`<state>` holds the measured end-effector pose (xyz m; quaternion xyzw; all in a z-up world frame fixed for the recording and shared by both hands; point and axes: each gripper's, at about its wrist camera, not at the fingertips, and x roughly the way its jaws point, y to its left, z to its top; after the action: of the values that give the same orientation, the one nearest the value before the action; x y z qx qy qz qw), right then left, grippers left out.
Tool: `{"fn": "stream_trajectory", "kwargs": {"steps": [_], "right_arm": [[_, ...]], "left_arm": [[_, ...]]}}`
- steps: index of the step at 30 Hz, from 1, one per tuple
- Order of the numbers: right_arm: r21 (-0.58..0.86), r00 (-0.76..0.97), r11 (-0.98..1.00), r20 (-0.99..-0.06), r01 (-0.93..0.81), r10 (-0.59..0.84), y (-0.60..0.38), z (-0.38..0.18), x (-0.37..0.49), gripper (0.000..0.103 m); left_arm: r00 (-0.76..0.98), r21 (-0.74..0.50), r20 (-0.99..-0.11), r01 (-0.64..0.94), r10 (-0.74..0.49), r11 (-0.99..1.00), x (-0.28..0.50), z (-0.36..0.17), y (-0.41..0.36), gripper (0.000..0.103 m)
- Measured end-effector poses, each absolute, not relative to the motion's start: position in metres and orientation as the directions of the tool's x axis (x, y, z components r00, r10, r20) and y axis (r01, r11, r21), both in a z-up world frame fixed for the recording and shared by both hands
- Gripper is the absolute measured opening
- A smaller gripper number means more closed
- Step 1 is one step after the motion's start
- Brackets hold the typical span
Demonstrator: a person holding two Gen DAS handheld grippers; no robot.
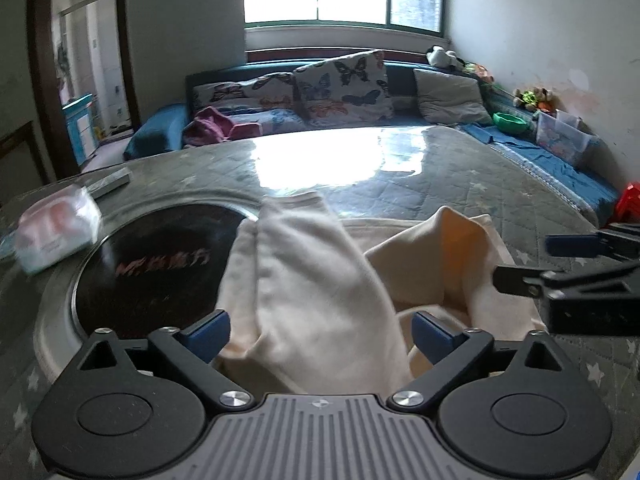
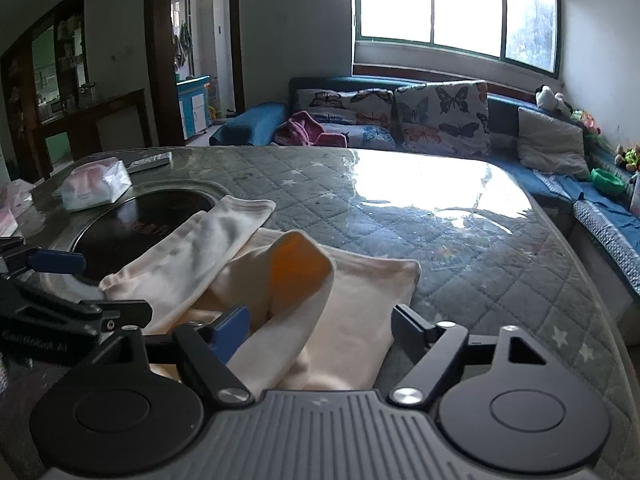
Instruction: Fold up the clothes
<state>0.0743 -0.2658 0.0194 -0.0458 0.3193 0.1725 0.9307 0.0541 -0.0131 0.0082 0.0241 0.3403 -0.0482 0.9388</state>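
Observation:
A cream garment [image 1: 320, 264] lies crumpled on the quilted, glass-topped table [image 1: 440, 168]. One sleeve-like fold runs toward the dark round inset, and a second fold stands up showing an orange lining [image 2: 298, 264]. My left gripper [image 1: 320, 332] is open, with the long fold passing between its blue pads [image 1: 210, 336] and not clamped. My right gripper [image 2: 320, 324] is open around the raised fold, which lies against its left pad [image 2: 232, 330]. Each gripper shows in the other's view: the right gripper [image 1: 524, 260] at the right edge, the left gripper [image 2: 116, 286] at the left edge.
A dark round inset [image 1: 160, 268] with red lettering sits in the table at left, partly under the cloth. A tissue pack [image 1: 56, 232] and a flat grey object [image 1: 110, 182] lie beyond it. A sofa [image 1: 340, 92] with butterfly cushions stands behind the table, and a red stool [image 1: 628, 204] at far right.

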Motion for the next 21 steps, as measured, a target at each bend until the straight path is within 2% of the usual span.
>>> {"fn": "stream_trajectory", "kwargs": {"steps": [4,11,15,16,17,19,21], "right_arm": [[0.023,0.718,0.934,-0.633,-0.356,0.290,-0.263,0.014,0.103,0.060],[0.009,0.661,0.900,-0.676,-0.435,0.327,-0.249,-0.002,0.136,0.048],[0.008,0.630,0.877,-0.692,-0.480,0.351,-0.239,-0.011,0.148,0.031],[0.011,0.624,0.873,-0.695,-0.487,0.356,-0.238,-0.012,0.150,0.022],[0.012,0.622,0.872,-0.696,-0.490,0.359,-0.237,-0.013,0.151,0.019],[0.008,0.636,0.875,-0.684,-0.484,0.358,-0.237,-0.012,0.151,0.008],[0.006,0.657,0.882,-0.665,-0.472,0.356,-0.240,-0.009,0.148,0.005]], "left_arm": [[0.746,0.019,-0.659,0.136,-0.089,0.991,0.077,0.000,-0.021,0.080],[0.709,0.021,-0.697,0.172,-0.109,0.985,0.106,-0.017,-0.035,0.076],[0.695,0.024,-0.712,0.171,-0.104,0.985,0.114,-0.025,-0.036,0.076],[0.692,0.019,-0.713,0.176,-0.110,0.984,0.115,-0.026,-0.035,0.075],[0.693,0.017,-0.712,0.180,-0.114,0.984,0.114,-0.027,-0.034,0.074],[0.698,0.022,-0.707,0.186,-0.116,0.982,0.112,-0.026,-0.032,0.065],[0.701,0.022,-0.703,0.185,-0.116,0.982,0.112,-0.025,-0.029,0.055]]}}
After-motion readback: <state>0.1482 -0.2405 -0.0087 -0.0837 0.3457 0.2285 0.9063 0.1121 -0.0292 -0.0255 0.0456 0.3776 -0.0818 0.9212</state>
